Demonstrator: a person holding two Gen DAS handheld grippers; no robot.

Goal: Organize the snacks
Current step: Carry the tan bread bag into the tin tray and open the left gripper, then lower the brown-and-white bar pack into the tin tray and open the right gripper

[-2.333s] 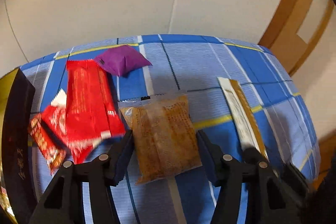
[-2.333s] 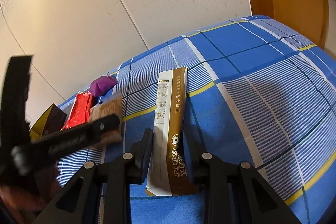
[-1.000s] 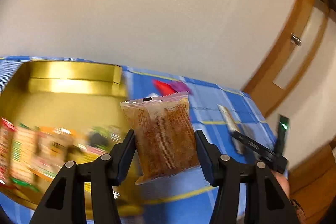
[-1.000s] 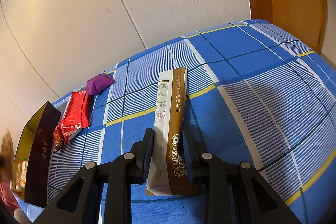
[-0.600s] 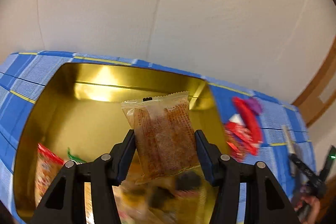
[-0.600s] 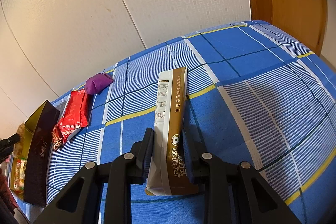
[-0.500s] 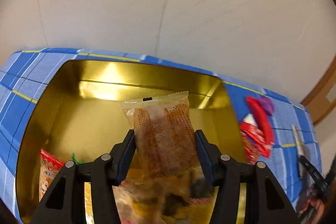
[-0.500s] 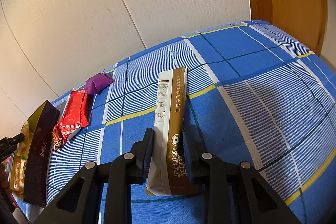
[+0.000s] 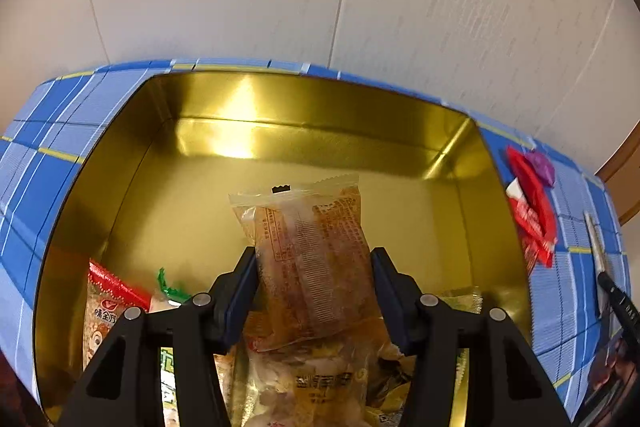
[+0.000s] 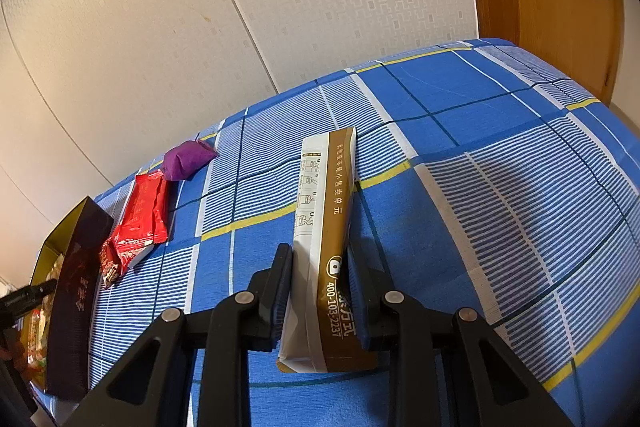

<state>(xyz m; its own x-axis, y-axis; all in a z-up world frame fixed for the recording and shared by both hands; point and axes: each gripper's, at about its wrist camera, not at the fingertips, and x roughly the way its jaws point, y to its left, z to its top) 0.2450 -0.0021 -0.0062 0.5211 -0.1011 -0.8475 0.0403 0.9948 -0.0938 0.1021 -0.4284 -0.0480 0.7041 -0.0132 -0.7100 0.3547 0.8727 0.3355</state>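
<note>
The left gripper [image 9: 314, 281] points steeply down into the gold box [image 9: 280, 115], and its two jaws are clamped on the sides of one clear packet of brown snack [image 9: 310, 259]. The packet stands upright between the jaws, above the pile of other snacks [image 9: 304, 379] at the near end of the box. In this pile I can make out one packet with a red top [image 9: 106, 301] at the left and one pale packet with yellow print in the middle; the rest overlap too much to count. The far half of the box floor is bare.

The right gripper [image 10: 320, 297] is tilted down toward the blue checked cloth [image 10: 500, 195]. Its jaws are closed on one long white and brown sachet [image 10: 324, 227], which lies flat on the cloth and points away from the camera.

In the right wrist view, three more snacks lie on the cloth to the left of the sachet: one purple pouch [image 10: 186, 159], one long red packet [image 10: 144, 213] just beside it, and one smaller red packet [image 10: 118, 259] partly under the long one. The dark outer wall of the box [image 10: 76, 303] stands beyond them at the left edge. The tip of the left gripper shows above the box opening there.

So I count two grippers, each with one snack, one box and three loose snacks on the cloth.
</note>
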